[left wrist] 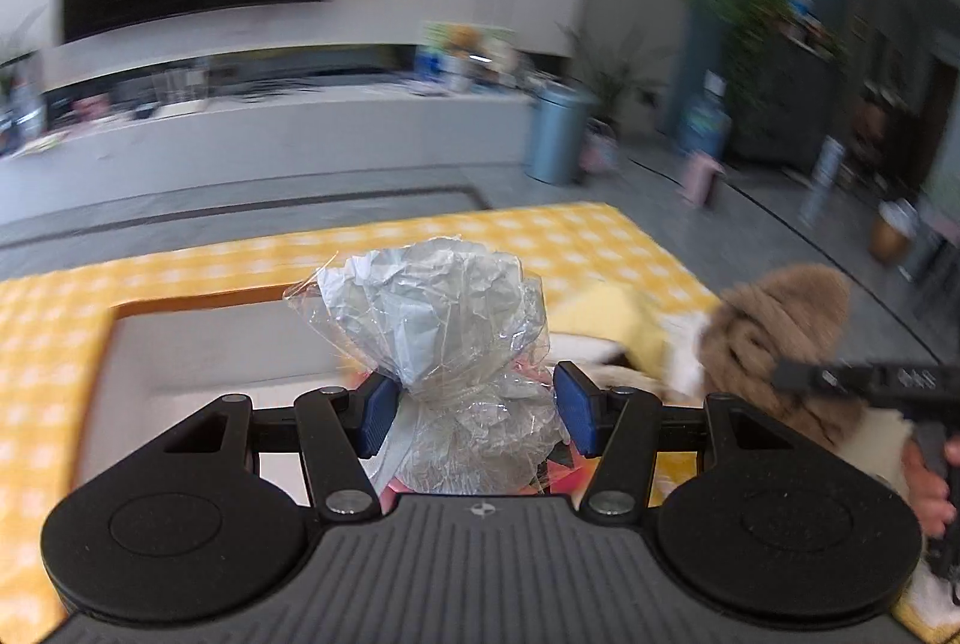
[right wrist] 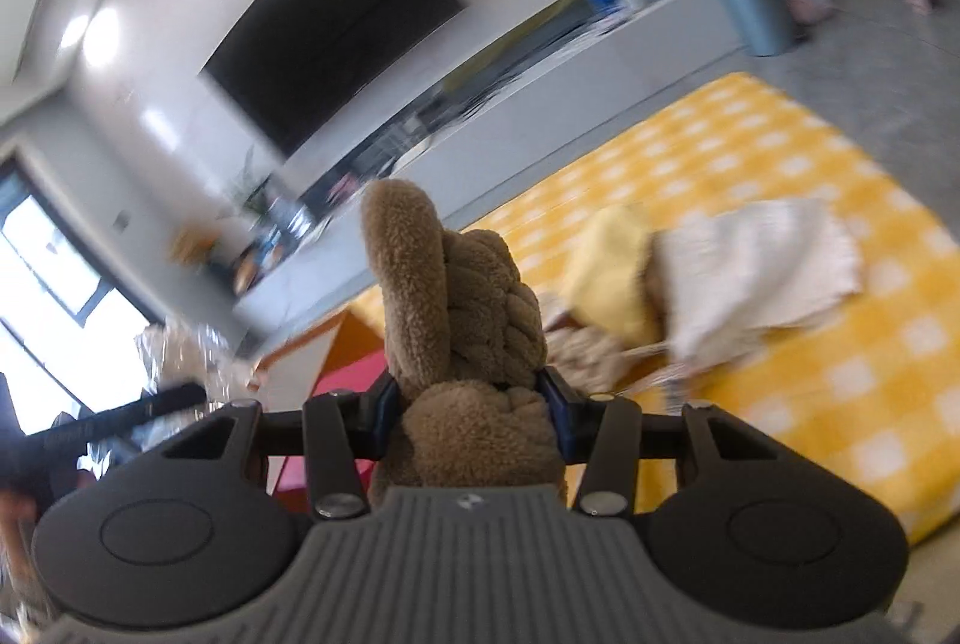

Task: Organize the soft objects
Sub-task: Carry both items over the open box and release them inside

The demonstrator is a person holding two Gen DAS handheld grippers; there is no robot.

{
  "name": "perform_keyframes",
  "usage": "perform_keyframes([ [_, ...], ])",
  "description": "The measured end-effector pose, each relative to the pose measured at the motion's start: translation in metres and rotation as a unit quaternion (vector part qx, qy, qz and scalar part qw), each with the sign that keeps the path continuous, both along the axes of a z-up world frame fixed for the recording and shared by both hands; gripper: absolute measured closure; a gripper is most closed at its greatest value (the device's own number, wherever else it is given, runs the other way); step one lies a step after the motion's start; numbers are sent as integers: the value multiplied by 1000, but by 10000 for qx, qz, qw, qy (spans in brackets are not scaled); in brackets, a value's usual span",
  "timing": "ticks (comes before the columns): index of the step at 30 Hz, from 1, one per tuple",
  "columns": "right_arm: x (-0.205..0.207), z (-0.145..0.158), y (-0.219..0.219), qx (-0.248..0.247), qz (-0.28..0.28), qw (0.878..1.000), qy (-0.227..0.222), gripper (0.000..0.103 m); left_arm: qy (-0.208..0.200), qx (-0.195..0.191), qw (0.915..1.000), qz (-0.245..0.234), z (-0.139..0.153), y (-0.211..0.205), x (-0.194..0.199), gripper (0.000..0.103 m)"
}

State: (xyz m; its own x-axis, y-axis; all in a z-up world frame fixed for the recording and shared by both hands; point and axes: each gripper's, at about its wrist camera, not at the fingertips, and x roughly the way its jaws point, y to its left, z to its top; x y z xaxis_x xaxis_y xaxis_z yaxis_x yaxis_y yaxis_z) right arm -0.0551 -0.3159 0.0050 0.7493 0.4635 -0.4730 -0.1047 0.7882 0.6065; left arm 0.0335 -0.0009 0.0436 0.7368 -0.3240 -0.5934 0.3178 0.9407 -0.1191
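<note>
My left gripper (left wrist: 474,416) has its blue pads against the neck of a crinkled clear plastic bag with grey paper inside (left wrist: 432,314), held above a white tray with an orange rim (left wrist: 180,344). My right gripper (right wrist: 474,404) is shut on a brown knotted plush toy (right wrist: 462,302) and holds it up off the table; the toy also shows at the right of the left wrist view (left wrist: 774,326). A yellow cloth (right wrist: 612,272) and a white cloth (right wrist: 756,272) lie on the yellow checked tablecloth (right wrist: 780,152).
A red surface (right wrist: 354,374) shows beside the tray under the right gripper. Beyond the table are a grey floor, a long white counter (left wrist: 300,128), a blue bin (left wrist: 558,134) and a dark screen on the wall. Both views are blurred.
</note>
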Motion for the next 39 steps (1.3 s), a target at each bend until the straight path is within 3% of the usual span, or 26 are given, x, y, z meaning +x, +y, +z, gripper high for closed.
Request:
perform_keyframes([
  [5,7,13,38,72,562,9982,-173,56,11,-222,9965,806,-11,61,-7,39],
  [12,11,47,117,-296,567,9967,-494,56,273,123,9905,1345,-40,91,4,39],
  [17,26,58,191,-430,1067,9920,-523,56,419,211,9911,1246,-60,107,11,39],
  [21,46,50,254,-840,1591,9832,-306,56,489,387,9892,1325,-73,125,-3,39],
  [28,89,-1,325,-1432,1718,9730,567,56,605,693,9871,1310,-78,127,-13,38],
  [31,96,-23,340,-1587,1678,9691,868,56,506,954,9864,1241,-77,125,-17,29],
  [35,97,-29,347,-1702,1612,9686,830,57,264,723,9909,1104,-70,128,-22,9],
  [39,101,-24,347,-1748,1519,9693,827,57,201,434,9904,1298,-63,137,-23,9],
])
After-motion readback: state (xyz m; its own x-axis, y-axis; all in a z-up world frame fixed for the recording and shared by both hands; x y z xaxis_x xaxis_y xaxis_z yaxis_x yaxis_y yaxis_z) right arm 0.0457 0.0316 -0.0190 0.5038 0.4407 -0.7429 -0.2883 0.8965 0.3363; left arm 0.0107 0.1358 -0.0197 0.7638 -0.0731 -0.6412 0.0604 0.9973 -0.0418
